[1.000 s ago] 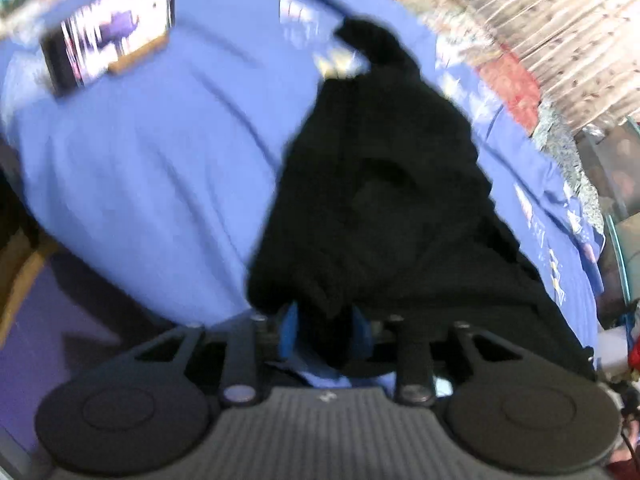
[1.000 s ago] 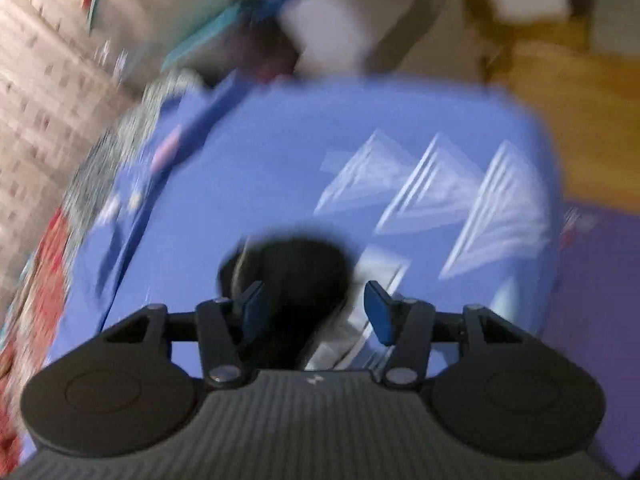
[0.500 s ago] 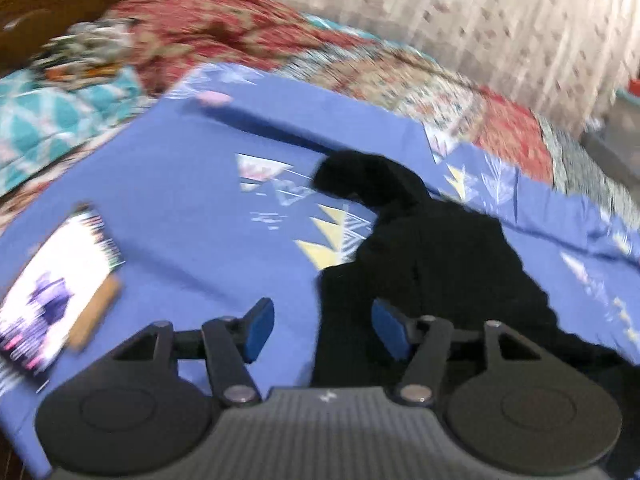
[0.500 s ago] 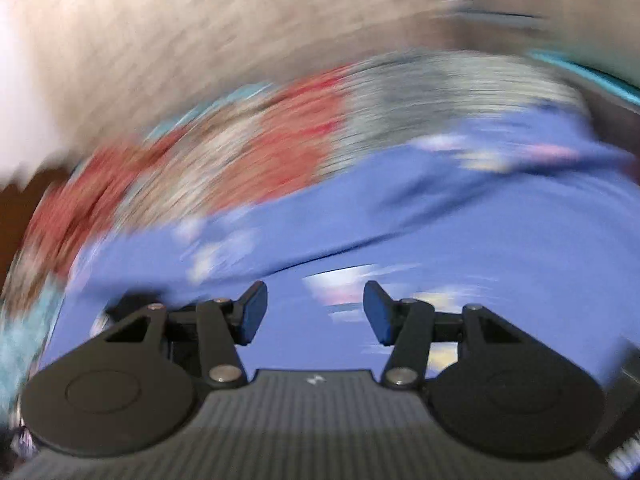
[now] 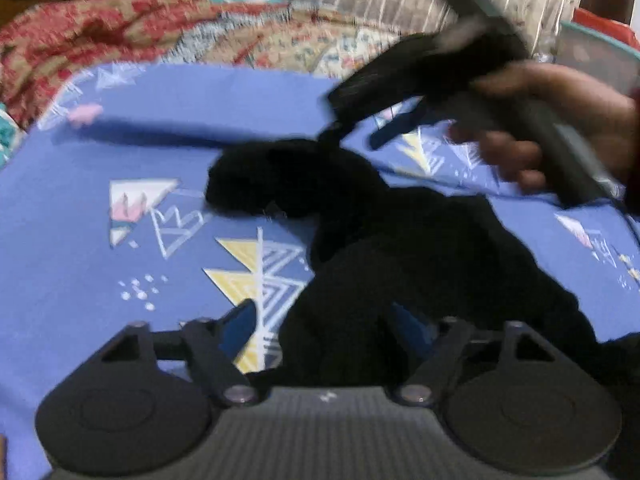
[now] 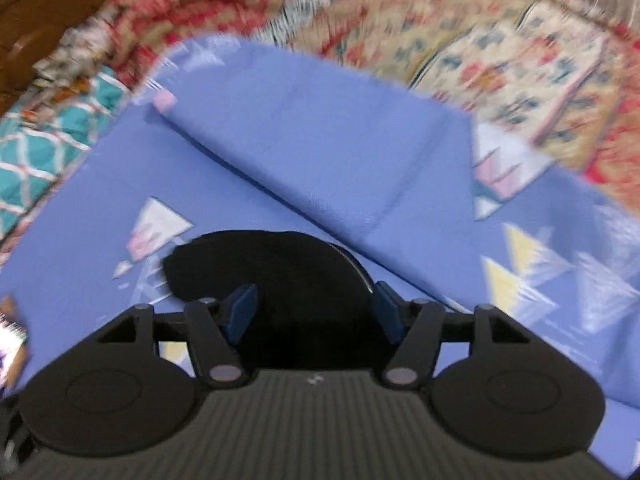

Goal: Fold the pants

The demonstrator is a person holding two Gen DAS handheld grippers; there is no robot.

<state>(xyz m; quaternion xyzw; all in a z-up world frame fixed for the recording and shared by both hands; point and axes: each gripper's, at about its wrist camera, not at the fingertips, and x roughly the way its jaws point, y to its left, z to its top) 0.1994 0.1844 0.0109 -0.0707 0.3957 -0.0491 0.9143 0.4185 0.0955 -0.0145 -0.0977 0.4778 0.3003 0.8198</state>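
Both grippers, the left gripper [image 5: 324,316] and right gripper [image 6: 314,306], are opening over the black pants [image 5: 420,264] on the blue sheet [image 5: 80,240], gripping nothing; next probably means pinching an end.

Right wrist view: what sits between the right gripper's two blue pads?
The rounded end of the black fabric pants lies between the opening jaws of the right gripper, on the blue patterned bedsheet. The pads look apart from the cloth, though blur leaves that uncertain.
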